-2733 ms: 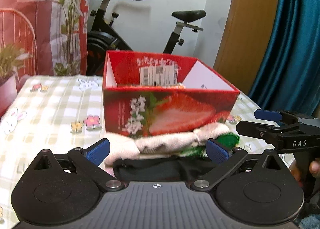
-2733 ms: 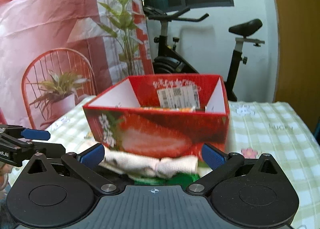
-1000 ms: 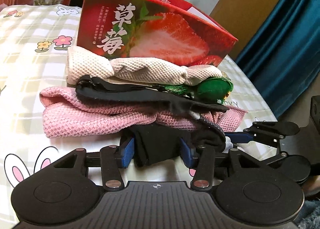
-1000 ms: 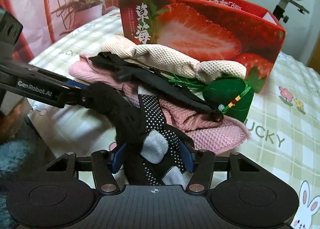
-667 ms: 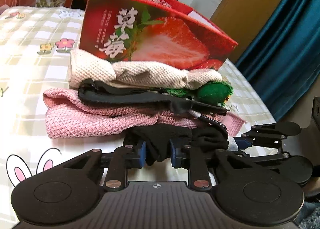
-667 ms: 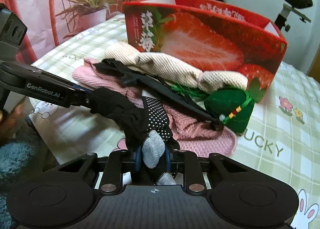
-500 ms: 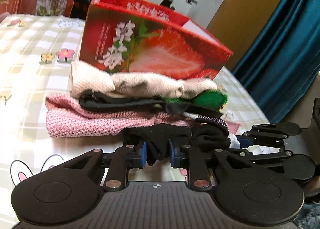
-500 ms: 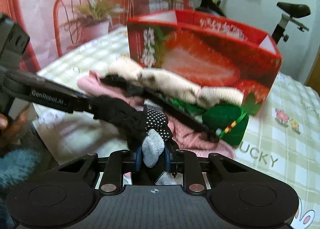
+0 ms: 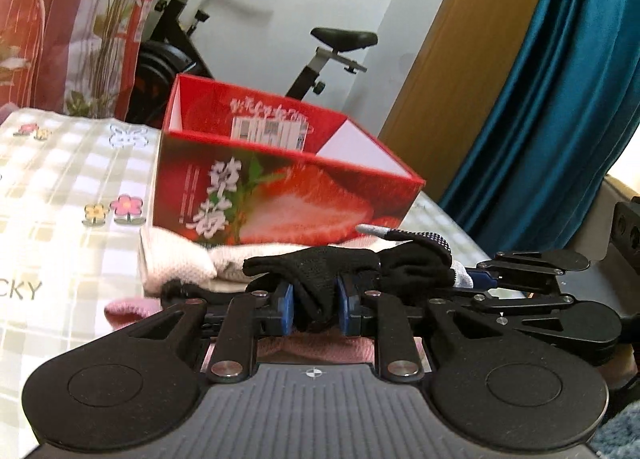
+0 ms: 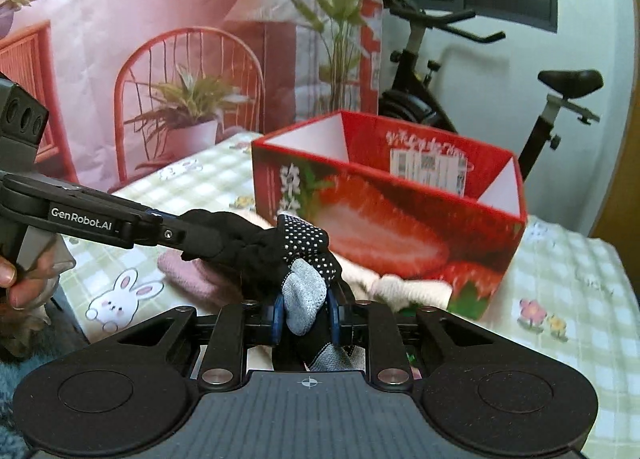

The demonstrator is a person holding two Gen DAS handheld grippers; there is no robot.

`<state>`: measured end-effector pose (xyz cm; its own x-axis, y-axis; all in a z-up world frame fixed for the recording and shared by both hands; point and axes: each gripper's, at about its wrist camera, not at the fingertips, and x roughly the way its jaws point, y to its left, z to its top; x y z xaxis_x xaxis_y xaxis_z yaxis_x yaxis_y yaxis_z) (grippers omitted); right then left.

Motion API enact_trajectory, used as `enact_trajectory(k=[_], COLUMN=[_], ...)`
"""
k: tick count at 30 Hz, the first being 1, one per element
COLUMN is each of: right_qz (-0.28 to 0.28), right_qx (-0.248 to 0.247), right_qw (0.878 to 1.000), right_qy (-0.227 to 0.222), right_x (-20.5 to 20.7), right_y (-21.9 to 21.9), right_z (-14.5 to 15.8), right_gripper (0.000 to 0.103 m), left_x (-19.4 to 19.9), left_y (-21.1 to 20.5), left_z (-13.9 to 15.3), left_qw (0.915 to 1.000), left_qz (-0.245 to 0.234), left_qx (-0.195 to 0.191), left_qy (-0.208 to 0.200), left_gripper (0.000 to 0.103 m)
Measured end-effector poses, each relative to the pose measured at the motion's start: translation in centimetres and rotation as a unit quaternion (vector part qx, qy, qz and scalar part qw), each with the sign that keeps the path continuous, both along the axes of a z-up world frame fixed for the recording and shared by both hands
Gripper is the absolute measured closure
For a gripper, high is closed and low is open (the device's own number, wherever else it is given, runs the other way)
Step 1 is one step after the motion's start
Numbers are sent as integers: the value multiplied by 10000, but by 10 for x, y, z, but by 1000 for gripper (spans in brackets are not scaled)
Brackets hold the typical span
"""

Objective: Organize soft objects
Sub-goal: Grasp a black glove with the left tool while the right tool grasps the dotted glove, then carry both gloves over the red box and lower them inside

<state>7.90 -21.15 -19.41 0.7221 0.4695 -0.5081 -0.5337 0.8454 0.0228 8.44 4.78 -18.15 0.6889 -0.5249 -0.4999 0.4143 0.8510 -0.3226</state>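
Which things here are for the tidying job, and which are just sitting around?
For the job:
- black knitted glove with white dots, clamped by left gripper and right gripper
- red strawberry-print cardboard box
- cream knitted cloth
- pink knitted cloth

Just sitting around:
- black exercise bike
- potted plant

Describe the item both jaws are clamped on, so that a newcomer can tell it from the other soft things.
Start at the red strawberry box; the soft things lie in front of it. Above them, the black knit glove is stretched between the left gripper and the right gripper. Only it has white grip dots and grey fingertips.
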Motion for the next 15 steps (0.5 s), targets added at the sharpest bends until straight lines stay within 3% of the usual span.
enact_trajectory(k=[15], right_qz=[-46], right_qx=[64], right_qw=[9987], right_qy=[-509], right_x=[33], right_y=[-5], right_z=[39], right_gripper=[83], left_x=[27], left_y=[-6], left_z=[42], left_qw=[9989], left_qz=[42], left_qx=[-53], left_qy=[-463], left_gripper=[80])
